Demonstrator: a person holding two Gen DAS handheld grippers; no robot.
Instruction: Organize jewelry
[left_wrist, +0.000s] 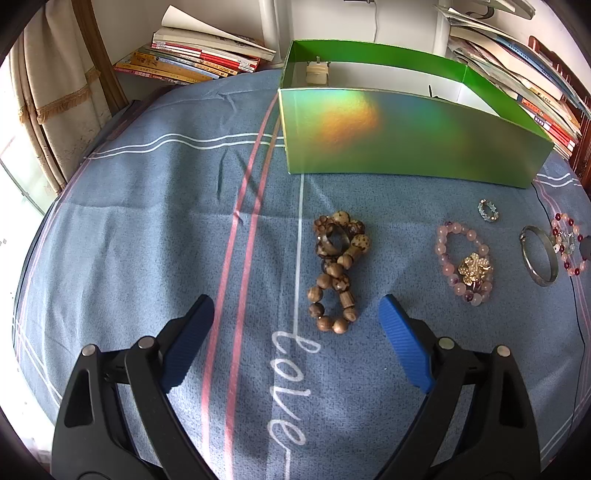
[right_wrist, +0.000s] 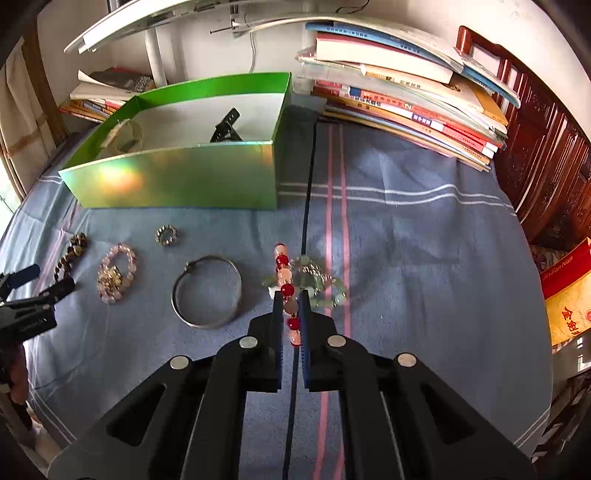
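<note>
My left gripper (left_wrist: 297, 310) is open and empty, just short of a brown wooden bead bracelet (left_wrist: 336, 271) on the blue cloth. My right gripper (right_wrist: 290, 299) is shut on a red and pink bead bracelet (right_wrist: 286, 280), which also shows in the left wrist view (left_wrist: 567, 247). A pale green bead piece (right_wrist: 314, 280) lies against it. A pink bead bracelet with a gold flower (left_wrist: 465, 264), a silver bangle (right_wrist: 207, 291) and a small crystal ring (left_wrist: 489, 210) lie between. The green box (left_wrist: 406, 136) stands behind and holds a pale bangle (right_wrist: 125, 134) and a black strap (right_wrist: 225, 127).
Stacks of books stand behind the box at the left (left_wrist: 199, 55) and right (right_wrist: 406, 96). A curtain (left_wrist: 55, 96) hangs at the left edge. Dark wooden furniture (right_wrist: 543, 147) borders the right side. The blue cloth (left_wrist: 147, 221) covers the table.
</note>
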